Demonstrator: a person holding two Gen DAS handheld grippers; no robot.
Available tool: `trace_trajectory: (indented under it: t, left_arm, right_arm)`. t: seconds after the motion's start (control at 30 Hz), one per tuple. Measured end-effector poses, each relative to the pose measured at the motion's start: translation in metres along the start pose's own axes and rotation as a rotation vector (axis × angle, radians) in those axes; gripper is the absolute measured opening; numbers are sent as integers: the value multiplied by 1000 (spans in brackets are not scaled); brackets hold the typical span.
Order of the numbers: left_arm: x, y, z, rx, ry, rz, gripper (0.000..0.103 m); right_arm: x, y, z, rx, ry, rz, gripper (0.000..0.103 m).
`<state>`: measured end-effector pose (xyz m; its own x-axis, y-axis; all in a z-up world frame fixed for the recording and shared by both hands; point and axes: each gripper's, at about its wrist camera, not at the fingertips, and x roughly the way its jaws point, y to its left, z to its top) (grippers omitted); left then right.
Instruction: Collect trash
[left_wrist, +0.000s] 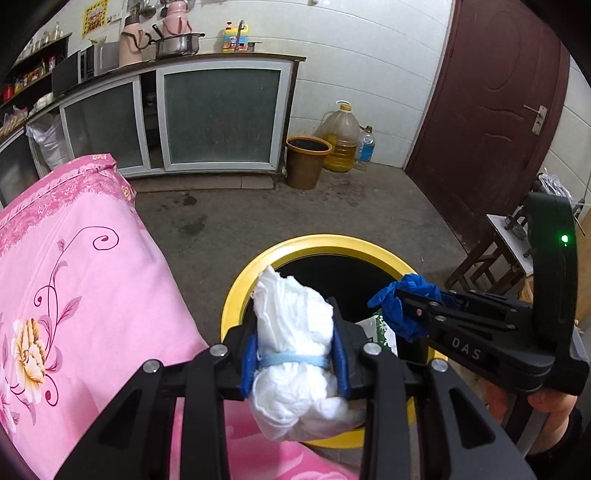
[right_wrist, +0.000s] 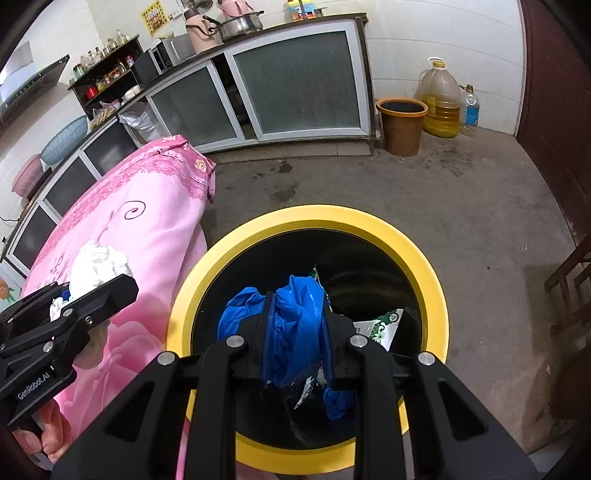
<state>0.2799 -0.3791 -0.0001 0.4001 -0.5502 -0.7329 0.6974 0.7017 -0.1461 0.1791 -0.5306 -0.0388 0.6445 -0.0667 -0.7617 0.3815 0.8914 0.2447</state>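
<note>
A yellow-rimmed trash bin (left_wrist: 325, 243) (right_wrist: 369, 221) stands on the floor beside the pink cloth. My left gripper (left_wrist: 295, 358) is shut on a crumpled white face mask (left_wrist: 295, 325) with a light blue strap, held at the bin's left rim. It also shows in the right wrist view (right_wrist: 98, 267). My right gripper (right_wrist: 297, 339) is shut on a blue plastic glove (right_wrist: 295, 321) and holds it over the bin's opening; it shows in the left wrist view (left_wrist: 402, 306) too. A white and green wrapper (right_wrist: 384, 326) lies inside the bin.
A pink flowered cloth (left_wrist: 74, 295) covers a surface at the left. A kitchen cabinet (left_wrist: 221, 114) lines the back wall. A brown bucket (left_wrist: 306, 162), an oil jug (left_wrist: 341, 136) and a bottle stand by the wall. A dark red door (left_wrist: 491, 110) and a wooden stool (left_wrist: 495, 251) are at the right.
</note>
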Motion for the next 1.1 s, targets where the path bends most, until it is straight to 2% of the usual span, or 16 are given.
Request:
trace_trajectory:
  t: [0.03, 0.07, 0.13, 0.17, 0.2, 0.33, 0.47, 0.53, 0.6, 0.7, 0.77, 0.9, 1.0, 1.1]
  left_arm:
    - [0, 1, 0, -6, -1, 1, 37]
    - [-1, 4, 0, -18, -7, 3, 45]
    - [-4, 7, 0, -34, -22, 12, 60]
    - [-8, 11, 0, -49, -33, 20, 77]
    - [-11, 14, 0, -63, -43, 22, 83]
    - [-22, 25, 0, -110, -67, 16, 88]
    - [-37, 30, -5, -129, -105, 37, 94]
    - [-50, 33, -11, -131, -139, 51, 95]
    - [-63, 36, -18, -129, -163, 70, 95]
    - [-89, 43, -32, -148, -208, 89, 95]
    - [-107, 48, -43, -181, -232, 94, 95]
    - [-142, 59, -65, -216, -261, 93, 95]
    - [-175, 61, -83, -197, -307, 191, 95]
    - [-203, 62, -100, -189, -336, 381, 95]
  right_arm:
    - [1, 0, 0, -2, 6, -2, 22]
    - [2, 0, 1, -1, 14, -7, 25]
    - [4, -5, 2, 22, 13, -30, 41]
    - [5, -8, 2, 38, 16, -35, 50]
    - [5, -11, 1, 54, 18, -32, 52]
    - [1, -16, -1, 69, 15, -68, 52]
    - [-13, -14, -8, 79, -3, -67, 54]
    - [-23, -11, -13, 69, -27, -83, 59]
    - [-33, -9, -18, 71, -62, -75, 73]
    - [-51, -4, -29, 75, -134, -71, 89]
    - [-61, 0, -36, 69, -182, -96, 95]
    - [-80, 13, -50, 39, -269, -165, 95]
    - [-94, 29, -58, 12, -293, -157, 95]
    - [-115, 50, -69, -13, -380, -137, 95]
